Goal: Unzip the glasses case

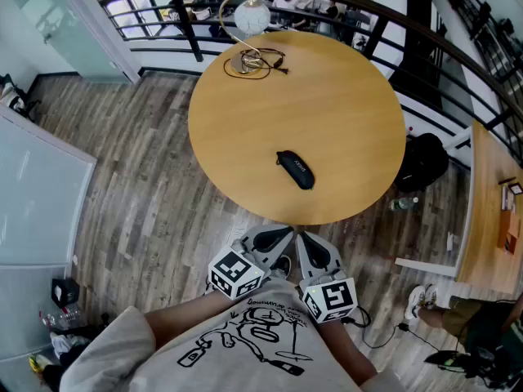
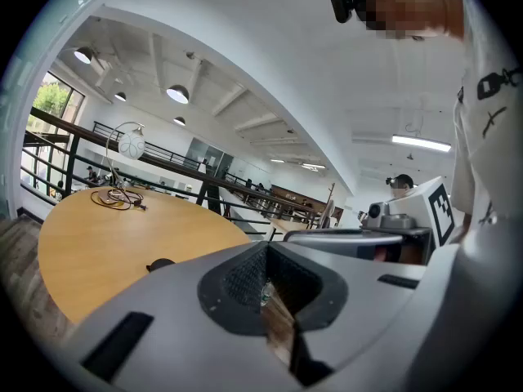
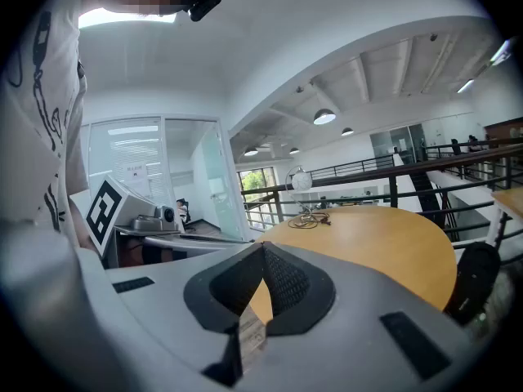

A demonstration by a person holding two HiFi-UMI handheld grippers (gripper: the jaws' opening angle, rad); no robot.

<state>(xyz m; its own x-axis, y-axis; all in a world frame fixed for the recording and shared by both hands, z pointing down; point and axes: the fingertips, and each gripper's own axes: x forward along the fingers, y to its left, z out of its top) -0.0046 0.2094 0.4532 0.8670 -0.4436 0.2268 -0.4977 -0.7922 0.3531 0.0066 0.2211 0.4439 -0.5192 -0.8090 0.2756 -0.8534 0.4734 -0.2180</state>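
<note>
The glasses case [image 1: 295, 170] lay shut on the round counter [image 1: 327, 104], a little right of the middle and nearer the near edge than the far one. It was a dark, slim thing, set at a slant. Nothing touched it. A lamp [image 1: 252, 13] and a coil of cable [image 1: 255, 62] sat well apart from it at the far edge.

The person stood just off the near edge with both tools drawn in against the chest. The left tongs [image 1: 278, 235] were closed tip to tip with nothing between them, and so were the right tongs [image 1: 306, 243]. Neither was over the counter.

From where I stood, the unzipping had not begun, and I could not make out the zip pull at all. That looked like the trouble to come. A tab that small could slip out of a blunt pinch. The case was loose on smooth wood, so a tug on the zip with nothing pinning the body might drag the whole case toward the near edge.
</note>
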